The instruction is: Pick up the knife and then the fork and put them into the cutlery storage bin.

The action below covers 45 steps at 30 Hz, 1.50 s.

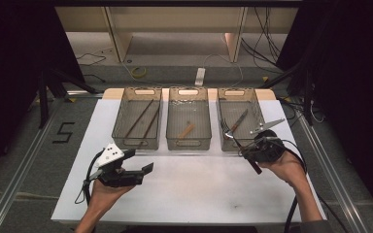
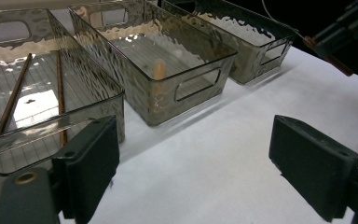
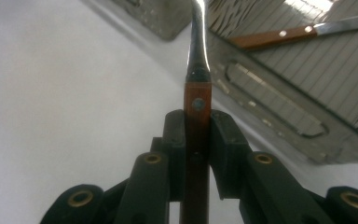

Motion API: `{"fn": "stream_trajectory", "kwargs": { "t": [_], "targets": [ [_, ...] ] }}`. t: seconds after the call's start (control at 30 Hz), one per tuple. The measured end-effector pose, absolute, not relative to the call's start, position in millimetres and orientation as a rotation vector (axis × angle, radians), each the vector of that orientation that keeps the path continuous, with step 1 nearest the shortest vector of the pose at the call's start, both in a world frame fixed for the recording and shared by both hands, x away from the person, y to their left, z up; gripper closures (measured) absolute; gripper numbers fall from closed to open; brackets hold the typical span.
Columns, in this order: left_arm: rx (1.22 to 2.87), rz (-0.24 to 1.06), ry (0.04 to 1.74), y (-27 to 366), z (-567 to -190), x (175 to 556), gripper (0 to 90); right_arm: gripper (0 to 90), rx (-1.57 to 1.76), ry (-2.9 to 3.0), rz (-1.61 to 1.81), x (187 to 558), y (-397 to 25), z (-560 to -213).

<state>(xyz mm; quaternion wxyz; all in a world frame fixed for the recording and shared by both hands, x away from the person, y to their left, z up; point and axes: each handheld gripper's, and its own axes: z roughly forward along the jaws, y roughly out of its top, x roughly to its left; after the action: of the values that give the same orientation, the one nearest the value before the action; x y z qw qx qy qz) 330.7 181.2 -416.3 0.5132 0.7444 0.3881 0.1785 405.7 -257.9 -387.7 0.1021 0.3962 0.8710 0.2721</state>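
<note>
My right gripper point(image 1: 247, 153) point(image 3: 197, 135) is shut on the wooden handle of a fork point(image 1: 229, 132) point(image 3: 197, 93). The fork's tines reach over the front rim of the right bin point(image 1: 259, 109), where a wooden-handled knife point(image 1: 239, 120) point(image 3: 298, 32) lies. My left gripper point(image 1: 140, 161) point(image 2: 200, 163) hangs open over the white table point(image 1: 194, 189), in front of the left bin point(image 1: 137, 144), with nothing between its jaws. Two brown chopsticks point(image 1: 141, 118) point(image 2: 14, 98) lie in that left bin. The middle bin point(image 1: 188, 144) point(image 2: 186, 70) holds a short wooden piece point(image 1: 186, 130) point(image 2: 159, 70).
The three clear bins stand in a row along the table's far edge. Beyond them are shelf legs and loose cables point(image 1: 138, 73) on the floor. Dark stands flank the table on both sides. A "5" mark point(image 1: 63, 132) lies on the floor at left.
</note>
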Motion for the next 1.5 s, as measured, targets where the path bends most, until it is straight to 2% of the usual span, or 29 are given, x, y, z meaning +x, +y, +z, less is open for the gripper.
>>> {"fn": "stream_trajectory", "kwargs": {
  "t": [0.73, 1.5],
  "targets": [
    [1.783, 0.43, 0.936, 181, -416, 330, 15.8, 77.6, 1.203, 2.458, 0.879, 456, -247, -351],
    [1.786, 0.428, 0.931, 181, -416, 330, 15.8, 77.5, 1.308, 2.407, 0.872, 498, -243, -339]
  ]
}}
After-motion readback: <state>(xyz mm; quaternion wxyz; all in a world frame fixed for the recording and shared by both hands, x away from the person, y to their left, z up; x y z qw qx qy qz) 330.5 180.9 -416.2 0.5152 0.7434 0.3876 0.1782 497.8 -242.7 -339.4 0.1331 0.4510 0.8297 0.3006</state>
